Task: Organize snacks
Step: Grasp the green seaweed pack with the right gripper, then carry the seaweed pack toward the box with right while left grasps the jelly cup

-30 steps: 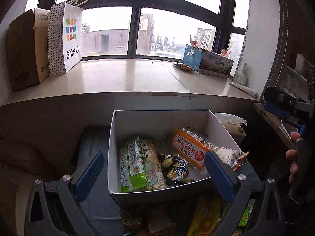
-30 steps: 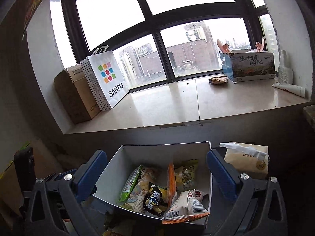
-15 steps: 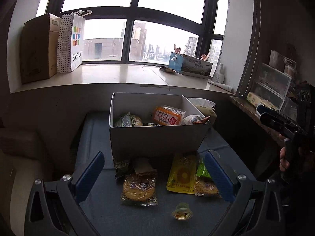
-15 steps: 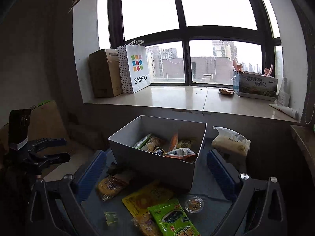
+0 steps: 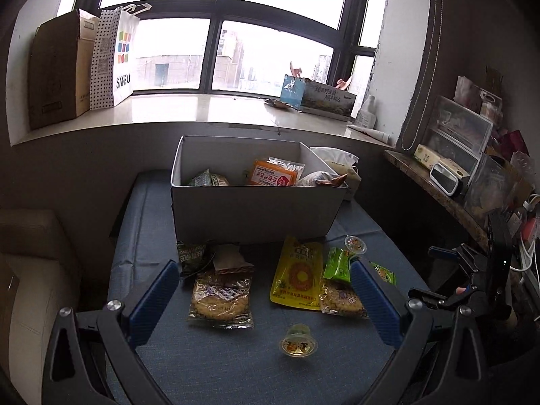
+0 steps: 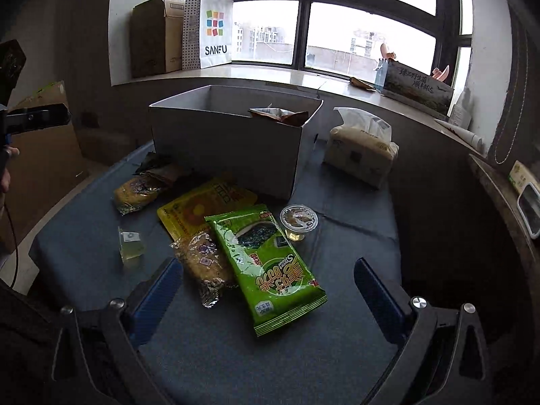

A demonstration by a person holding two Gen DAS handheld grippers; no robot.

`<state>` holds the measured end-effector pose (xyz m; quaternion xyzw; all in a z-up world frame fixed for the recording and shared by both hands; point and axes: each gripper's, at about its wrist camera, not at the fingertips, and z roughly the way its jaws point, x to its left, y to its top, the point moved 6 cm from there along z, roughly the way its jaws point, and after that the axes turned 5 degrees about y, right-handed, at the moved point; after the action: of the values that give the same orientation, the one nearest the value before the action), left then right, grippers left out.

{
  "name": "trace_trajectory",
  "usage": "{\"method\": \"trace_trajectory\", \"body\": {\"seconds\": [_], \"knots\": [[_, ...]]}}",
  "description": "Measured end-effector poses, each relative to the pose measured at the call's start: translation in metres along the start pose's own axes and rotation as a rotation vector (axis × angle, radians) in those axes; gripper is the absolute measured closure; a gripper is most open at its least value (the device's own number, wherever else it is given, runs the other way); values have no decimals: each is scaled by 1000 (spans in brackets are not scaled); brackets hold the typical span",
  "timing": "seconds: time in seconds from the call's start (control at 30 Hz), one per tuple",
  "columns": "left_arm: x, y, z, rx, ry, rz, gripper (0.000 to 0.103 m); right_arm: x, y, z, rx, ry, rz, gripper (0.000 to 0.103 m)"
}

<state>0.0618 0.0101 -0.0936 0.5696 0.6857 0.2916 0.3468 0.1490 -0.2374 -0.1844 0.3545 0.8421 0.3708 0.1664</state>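
A white cardboard box (image 5: pixel 256 209) holding several snack packs stands at the back of the blue table (image 5: pixel 216 364); it also shows in the right wrist view (image 6: pixel 222 141). Loose snacks lie in front of it: a cracker pack (image 5: pixel 221 298), a yellow pouch (image 5: pixel 298 275), a green seaweed bag (image 6: pixel 266 263), a jelly cup (image 5: pixel 298 341) and another jelly cup (image 6: pixel 298 221). My left gripper (image 5: pixel 263 298) is open and empty above the loose snacks. My right gripper (image 6: pixel 266 293) is open and empty over the green bag.
A tissue pack (image 6: pixel 361 150) stands right of the box. A window sill (image 5: pixel 189 111) behind carries a SANFU bag (image 5: pixel 116 57), a brown carton (image 5: pixel 55 67) and a printed box (image 5: pixel 319 96). A cluttered shelf (image 5: pixel 449 182) lines the right wall.
Both grippers have pulled back and away from over the box, so the loose snacks on the table in front of it have come into view. Both stay open and empty.
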Motion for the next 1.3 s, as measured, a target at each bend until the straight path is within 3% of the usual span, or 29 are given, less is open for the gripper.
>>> {"method": "trace_trajectory", "body": {"seconds": [0.33, 0.47, 0.53, 0.57, 0.7, 0.87, 1.1, 1.3], "knots": [[-16, -24, 10, 76, -33, 106, 0, -13, 5, 78, 129, 150, -42, 0], [-12, -32, 14, 102, -36, 97, 0, -11, 2, 98, 175, 220, -16, 0], [-10, -35, 16, 112, -41, 90, 0, -11, -2, 105, 195, 231, -3, 9], [-9, -36, 16, 116, -40, 89, 0, -11, -3, 106, 198, 227, 1, 26], [-9, -39, 20, 129, -41, 90, 0, -14, -2, 98, 183, 232, 37, 30], [-18, -43, 27, 147, -66, 139, 0, -24, 8, 65, 97, 211, 85, 30], [-45, -70, 67, 259, -81, 262, 0, -37, 19, -2, -68, 193, 206, 30], [-57, -106, 101, 379, -80, 313, 0, -39, 10, -27, -99, 194, 243, 30]]}}
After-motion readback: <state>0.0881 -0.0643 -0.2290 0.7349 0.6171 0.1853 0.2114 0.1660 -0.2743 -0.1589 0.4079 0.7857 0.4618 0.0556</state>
